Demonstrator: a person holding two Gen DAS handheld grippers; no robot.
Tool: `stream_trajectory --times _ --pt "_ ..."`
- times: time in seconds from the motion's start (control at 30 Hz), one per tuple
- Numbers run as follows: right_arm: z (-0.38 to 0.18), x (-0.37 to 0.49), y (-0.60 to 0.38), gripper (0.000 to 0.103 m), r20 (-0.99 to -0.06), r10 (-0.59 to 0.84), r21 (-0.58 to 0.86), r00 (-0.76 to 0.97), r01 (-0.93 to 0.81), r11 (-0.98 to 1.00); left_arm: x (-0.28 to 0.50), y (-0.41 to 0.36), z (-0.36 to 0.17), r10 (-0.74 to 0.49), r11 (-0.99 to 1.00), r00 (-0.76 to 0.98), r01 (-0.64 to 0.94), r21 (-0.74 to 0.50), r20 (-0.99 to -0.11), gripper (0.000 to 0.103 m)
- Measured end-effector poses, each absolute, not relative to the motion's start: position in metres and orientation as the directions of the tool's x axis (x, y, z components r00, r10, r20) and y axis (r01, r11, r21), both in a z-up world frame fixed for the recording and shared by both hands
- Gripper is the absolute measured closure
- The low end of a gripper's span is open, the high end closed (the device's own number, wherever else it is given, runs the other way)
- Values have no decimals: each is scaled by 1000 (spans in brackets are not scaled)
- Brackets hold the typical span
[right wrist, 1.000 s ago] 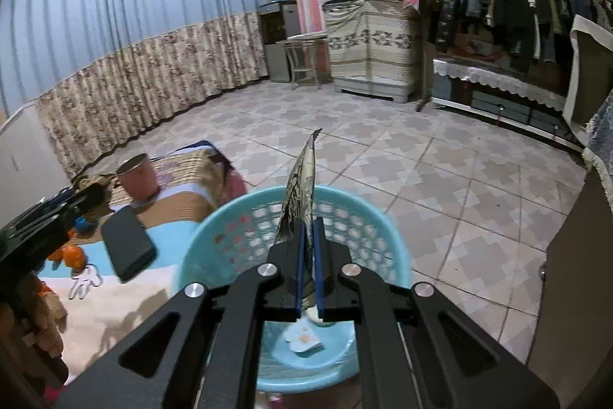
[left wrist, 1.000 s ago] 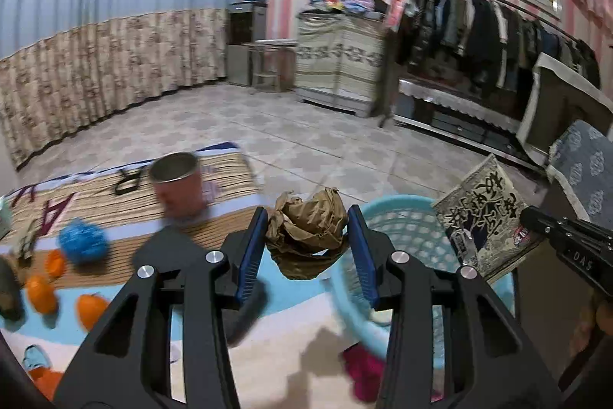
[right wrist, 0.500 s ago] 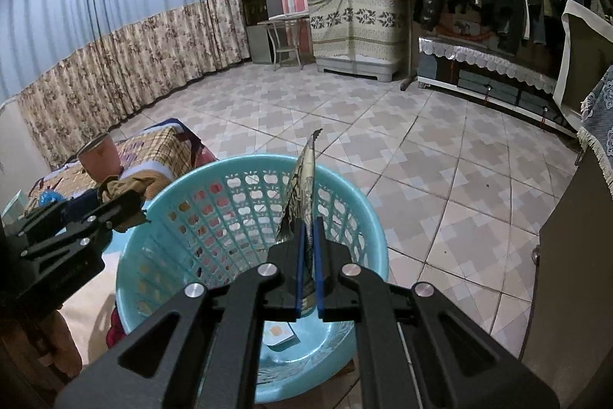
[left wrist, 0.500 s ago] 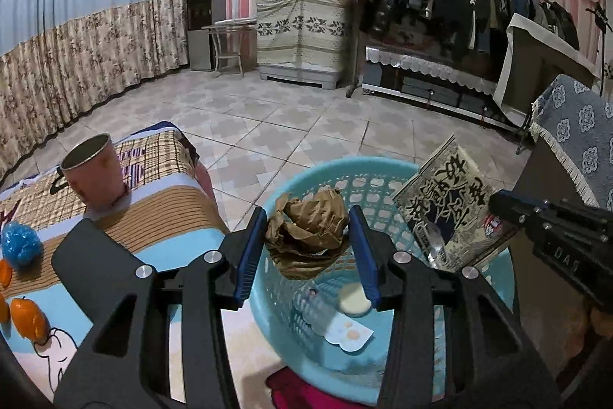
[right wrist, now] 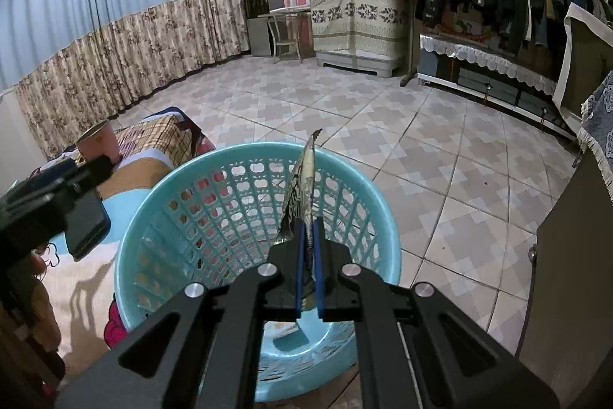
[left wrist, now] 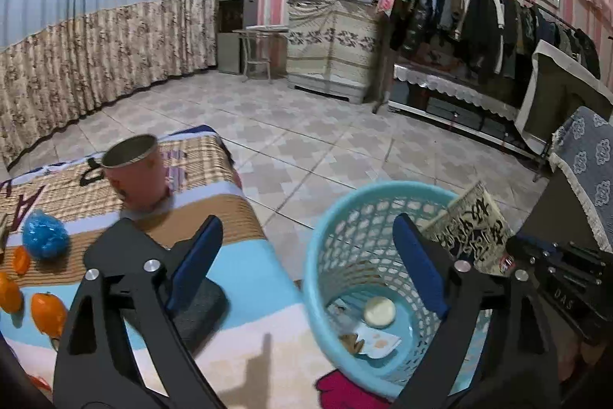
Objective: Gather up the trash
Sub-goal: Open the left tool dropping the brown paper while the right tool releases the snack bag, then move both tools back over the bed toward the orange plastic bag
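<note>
While clamped between the shut blue pads (right wrist: 300, 263) of the right tool (right wrist: 308, 267), held edge-up over the light blue perforated plastic basket (right wrist: 383, 217): a flat, black-and-cream printed foil packet (right wrist: 302, 194). Long axis forward and upward from the pads, away from the hand, lower end within the circle of the rim. Seen from the left wrist, broad face on, close to the basket's right-hand wall rather than its centre. Straight beneath: the open mouth, so probably only a release wanted, with little or no sideways carry; possible snag of the upper corner on that near wall. Across the mouth, on the side of the striped-cloth tabletop (left wrist: 230, 217), the left tool (left wrist: 306, 219), jaws opening wide, nothing between them, its part over the basket apparently done. Down on the basket floor: a round white lid (left wrist: 379, 311), a white paper scrap (left wrist: 379, 340), a brownish bit beside it. Well apart on the tabletop: a pink metal-rimmed cup (left wrist: 134, 175) and oranges (left wrist: 46, 309). Nearer hand for the packet, plainly, the right.
</note>
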State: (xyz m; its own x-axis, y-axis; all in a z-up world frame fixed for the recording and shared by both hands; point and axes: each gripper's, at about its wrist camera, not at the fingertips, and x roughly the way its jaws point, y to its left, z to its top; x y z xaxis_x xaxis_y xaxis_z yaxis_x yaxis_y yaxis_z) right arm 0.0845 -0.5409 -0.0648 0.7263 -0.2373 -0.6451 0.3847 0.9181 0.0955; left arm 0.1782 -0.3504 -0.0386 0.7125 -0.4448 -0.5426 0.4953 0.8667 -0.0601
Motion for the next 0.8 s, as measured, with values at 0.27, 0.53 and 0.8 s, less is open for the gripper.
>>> stream_trajectory --times 0.27,0.53,0.8 --pt "-73 101 -528 97 -668 -257 68 698 402 913 183 -324 -29 -394 897 752 439 -44 -529 6" --pt "-78 117 -524 39 -679 -305 32 668 443 896 187 -293 -18 -353 917 771 398 -31 -530 5" --pt "-68 121 -510 15 -661 -351 0 664 467 884 190 -250 4 -347 930 793 360 -74 -501 5"
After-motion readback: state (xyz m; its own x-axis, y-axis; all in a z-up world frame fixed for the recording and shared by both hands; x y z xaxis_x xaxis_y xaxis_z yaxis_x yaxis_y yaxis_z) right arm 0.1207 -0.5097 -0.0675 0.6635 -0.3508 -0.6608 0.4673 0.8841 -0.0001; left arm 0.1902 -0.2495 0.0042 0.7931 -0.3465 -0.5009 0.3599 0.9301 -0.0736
